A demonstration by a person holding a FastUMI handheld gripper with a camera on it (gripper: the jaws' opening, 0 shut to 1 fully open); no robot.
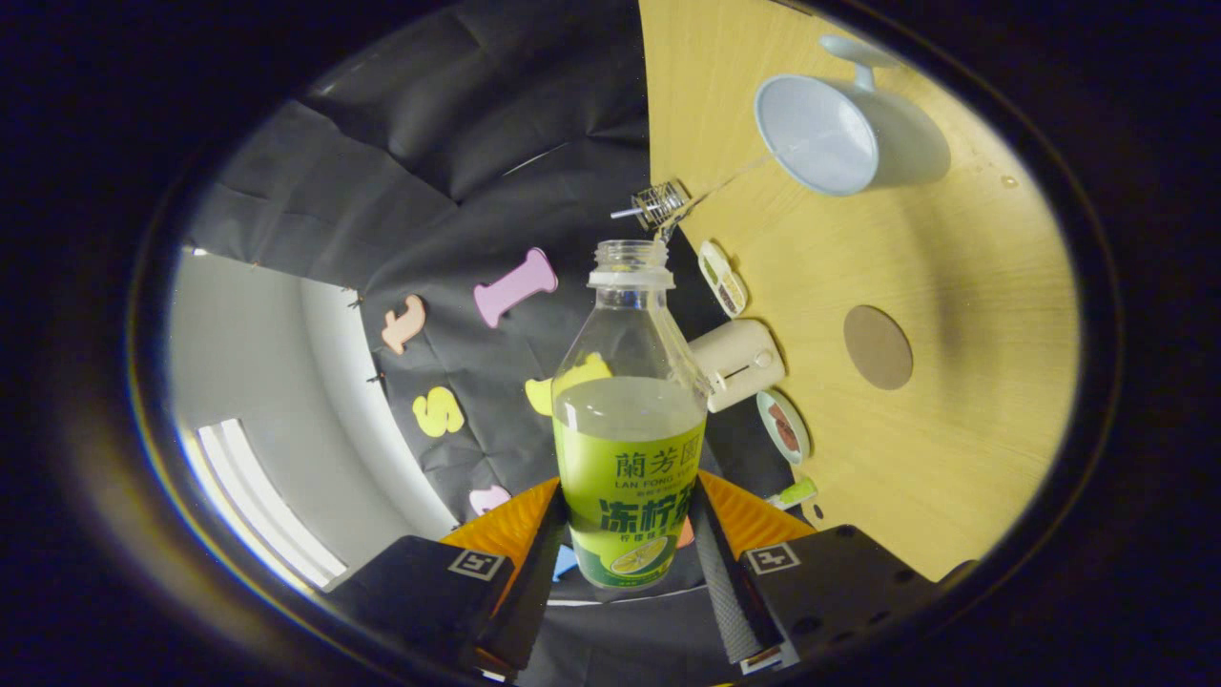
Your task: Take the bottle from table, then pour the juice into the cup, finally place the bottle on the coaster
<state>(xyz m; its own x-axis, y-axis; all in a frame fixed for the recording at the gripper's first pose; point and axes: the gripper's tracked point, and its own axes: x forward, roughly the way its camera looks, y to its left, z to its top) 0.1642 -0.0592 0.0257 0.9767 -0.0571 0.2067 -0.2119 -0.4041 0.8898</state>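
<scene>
- The gripper [625,558] has its two fingers pressed against either side of the bottle [630,420], pinching it at its labelled lower body, one finger on the left and one on the right.
- Each finger [722,582] is dark with a ribbed pad, backed by an orange piece, and each carries a small black-and-white marker tile.
- The bottle stands between the fingers and points away from them; it is clear plastic with a green and yellow label, its neck is open with no cap on it, and pale juice fills it to roughly the top of the label.
- Just beyond the bottle's mouth a thin stream of liquid [734,179] runs across to the cup [828,134].
- The cup is pale blue-white with a handle and stands on the wooden table [992,315], well beyond the fingers, its open mouth turned towards the camera.
- A round brown coaster [878,346] lies flat on the table, between the cup and the fingers, apart from both.
- Along the table's edge next to the bottle sit a cream box-like appliance [739,363], a small wire holder [661,203], and a few small dishes [722,277].
</scene>
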